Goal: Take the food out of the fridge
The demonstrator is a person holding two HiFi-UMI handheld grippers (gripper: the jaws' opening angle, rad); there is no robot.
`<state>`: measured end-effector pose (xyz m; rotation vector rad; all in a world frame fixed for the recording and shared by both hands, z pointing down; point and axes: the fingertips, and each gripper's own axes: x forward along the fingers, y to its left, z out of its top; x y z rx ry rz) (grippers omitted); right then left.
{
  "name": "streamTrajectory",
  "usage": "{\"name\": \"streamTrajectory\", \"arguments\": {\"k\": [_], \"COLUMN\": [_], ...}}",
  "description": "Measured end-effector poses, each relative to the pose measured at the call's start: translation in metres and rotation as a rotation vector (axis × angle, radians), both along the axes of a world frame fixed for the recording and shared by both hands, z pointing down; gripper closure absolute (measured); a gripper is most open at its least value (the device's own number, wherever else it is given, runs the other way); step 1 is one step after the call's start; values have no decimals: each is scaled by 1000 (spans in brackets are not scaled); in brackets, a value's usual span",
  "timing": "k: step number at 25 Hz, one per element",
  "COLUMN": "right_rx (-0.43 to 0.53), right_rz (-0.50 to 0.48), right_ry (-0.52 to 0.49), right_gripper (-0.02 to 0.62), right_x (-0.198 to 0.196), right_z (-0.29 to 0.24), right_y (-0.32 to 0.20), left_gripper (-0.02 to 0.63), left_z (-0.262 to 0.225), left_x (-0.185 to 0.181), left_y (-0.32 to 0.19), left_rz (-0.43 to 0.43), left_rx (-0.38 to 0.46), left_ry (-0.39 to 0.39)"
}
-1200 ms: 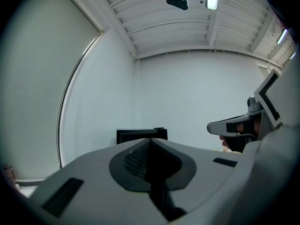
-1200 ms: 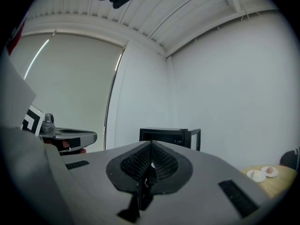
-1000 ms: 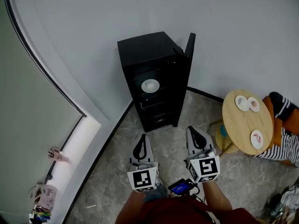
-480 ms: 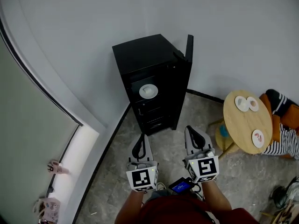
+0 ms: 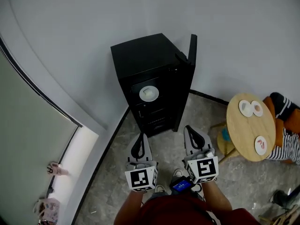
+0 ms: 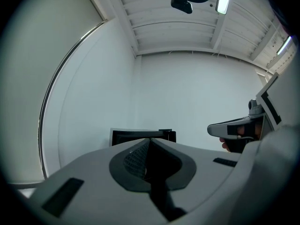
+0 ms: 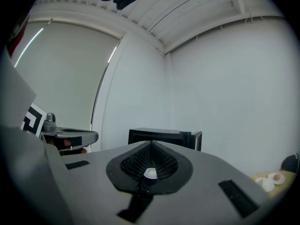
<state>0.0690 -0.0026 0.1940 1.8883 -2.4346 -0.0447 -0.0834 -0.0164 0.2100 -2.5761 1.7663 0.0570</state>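
A black fridge (image 5: 140, 60) stands against the white wall with its door (image 5: 191, 48) swung open to the right. On its upper shelf sits a white plate of food (image 5: 149, 93); the lower shelves look dark. My left gripper (image 5: 140, 136) and right gripper (image 5: 190, 128) are held side by side over the floor, short of the fridge and pointing at it. Both are shut with nothing in them. In the left gripper view the closed tips (image 6: 149, 140) cover the fridge (image 6: 123, 137). The right gripper view shows its closed tips (image 7: 151, 144) below the fridge (image 7: 164, 136).
A round wooden table (image 5: 248, 130) with three small plates (image 5: 245, 108) stands to the right of the fridge, a low stool (image 5: 224, 135) beneath it. A seated person in striped clothing (image 5: 286, 139) is at the right edge. Pink slippers (image 5: 54, 169) lie by the left wall.
The fridge has grown slightly larger in the head view and the table has slid right. Both grippers stay shut and side by side.
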Motion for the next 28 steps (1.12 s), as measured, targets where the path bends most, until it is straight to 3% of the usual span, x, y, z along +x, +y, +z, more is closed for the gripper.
{"name": "streamTrajectory", "arguments": {"k": [16, 28], "right_rx": [12, 27], "right_rz": [-119, -148], "right_ry": [0, 36], "right_gripper": [574, 574], "right_x": [66, 61], "right_z": [5, 1], "right_y": [-86, -116], "left_gripper": [592, 592], "left_z": [-2, -2], "left_x": [66, 68], "left_y": [-69, -95], "left_rz": [-116, -141], "left_rx": [8, 13], "left_ry": [-34, -33]}}
